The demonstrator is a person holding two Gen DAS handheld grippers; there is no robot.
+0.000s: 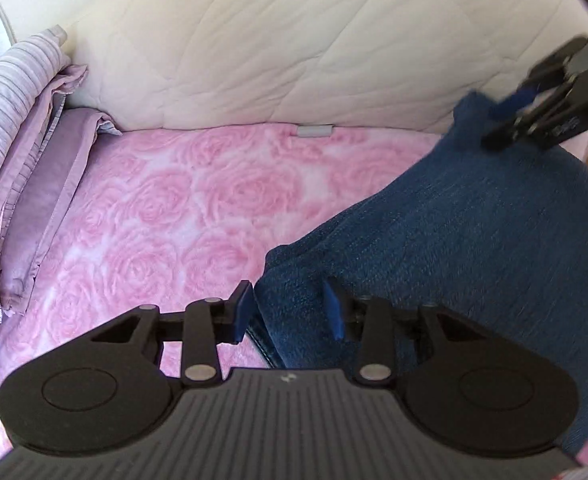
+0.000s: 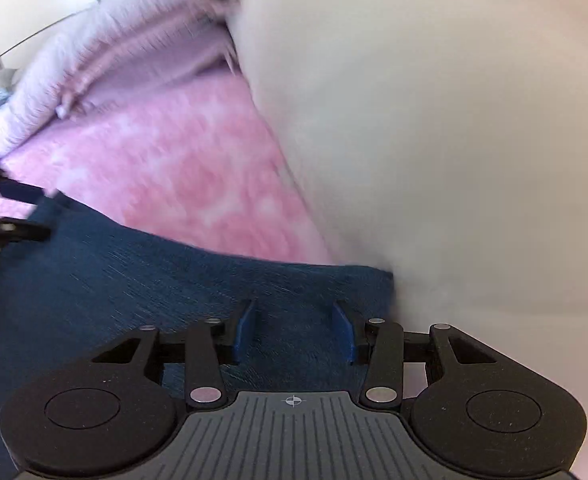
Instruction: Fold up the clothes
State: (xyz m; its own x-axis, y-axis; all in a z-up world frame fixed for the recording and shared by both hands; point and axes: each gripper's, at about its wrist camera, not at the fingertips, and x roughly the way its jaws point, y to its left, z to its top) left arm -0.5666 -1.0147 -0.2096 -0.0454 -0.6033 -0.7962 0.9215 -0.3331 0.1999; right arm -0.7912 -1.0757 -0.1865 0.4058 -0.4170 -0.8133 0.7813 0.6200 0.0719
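Judging by the blue garment (image 1: 474, 240) hanging spread between them above the pink bed (image 1: 165, 208), each pinching an upper edge, left hand-held gripper (image 1: 289, 312) and right hand-held gripper (image 2: 294, 328) have most folds left.

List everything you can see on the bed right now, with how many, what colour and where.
blue garment: one, dark blue, lifted over the bed's near right
blanket: one, pink rose pattern, covering the bed
quilted panel: one, cream, behind the bed
pillows: a stack, lilac and purple, at the far left
small tag: one, grey, at the blanket's back edge
left gripper: black, blue pads, on the garment's edge
right gripper: black, blue pads, around the garment
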